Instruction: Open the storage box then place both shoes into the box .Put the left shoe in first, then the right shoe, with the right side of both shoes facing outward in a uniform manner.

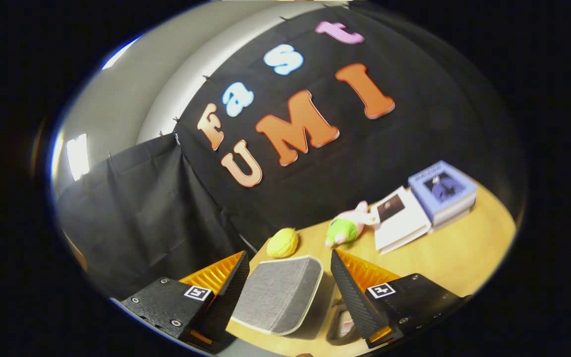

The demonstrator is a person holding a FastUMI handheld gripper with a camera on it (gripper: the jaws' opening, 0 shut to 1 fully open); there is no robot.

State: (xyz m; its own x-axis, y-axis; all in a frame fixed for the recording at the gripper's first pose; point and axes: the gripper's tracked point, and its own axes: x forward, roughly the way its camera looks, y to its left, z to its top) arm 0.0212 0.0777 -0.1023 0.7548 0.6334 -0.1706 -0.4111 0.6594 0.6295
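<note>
Hovering over the wooden table [454, 258], the gripper [289, 265] has its fingers spread wide, nothing pinched. The grey storage box [278, 295] sits between them, lid closed; beyond: yellow toy [282, 242], plush doll [347, 227], books [441, 191].

Grey fabric-covered storage box [279, 292] with rounded corners and pale off-white edging sits on the light wooden tabletop [459, 258]. Its broad grey textured face shows, tilted in this skewed view; whether the lid is open or closed can't be told. Box lies between the two fingers [226, 287] of the gripper [285, 290], which stand spread wide, each apart from the box's sides, no contact visible. A small part of a shoe-like item [342, 325] shows by the right finger, too hidden to identify.
</note>
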